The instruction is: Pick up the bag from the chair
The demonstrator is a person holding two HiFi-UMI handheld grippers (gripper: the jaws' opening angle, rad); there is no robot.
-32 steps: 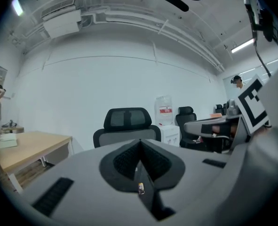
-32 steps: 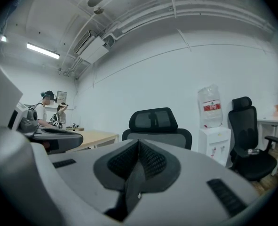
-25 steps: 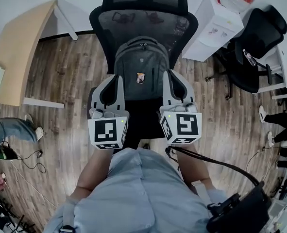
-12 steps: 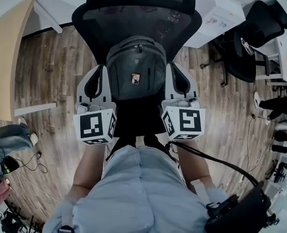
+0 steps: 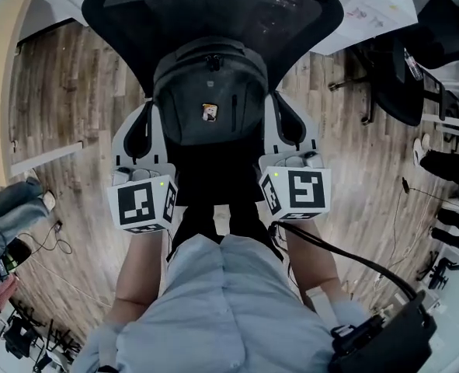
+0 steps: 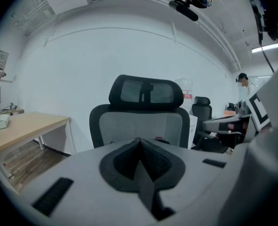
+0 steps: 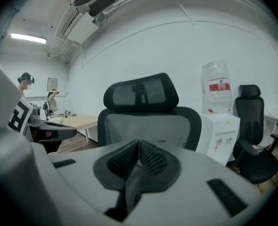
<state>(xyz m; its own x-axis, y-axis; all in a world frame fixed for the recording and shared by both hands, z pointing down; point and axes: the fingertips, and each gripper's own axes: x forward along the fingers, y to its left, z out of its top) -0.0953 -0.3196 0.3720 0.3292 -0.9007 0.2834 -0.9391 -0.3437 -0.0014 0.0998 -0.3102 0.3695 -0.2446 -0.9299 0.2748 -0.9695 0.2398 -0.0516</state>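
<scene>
We list, largest first:

1. Black mesh office chair [image 5: 213, 10], its backrest facing us.
2. Grey bag [image 5: 208, 84], upright on the chair's seat and leaning against the backrest.
3. Left gripper [image 5: 151, 110], jaws pressed together on nothing, just beside the bag's left flank.
4. Right gripper [image 5: 272, 106], likewise closed and empty, just beside the bag's right flank.
5. Small badge [image 5: 209, 113] on the bag's front.

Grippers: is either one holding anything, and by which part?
Nothing is held. The left gripper and right gripper both have jaws shut on nothing; the backpack sits ungrasped on the chair between them.
</scene>
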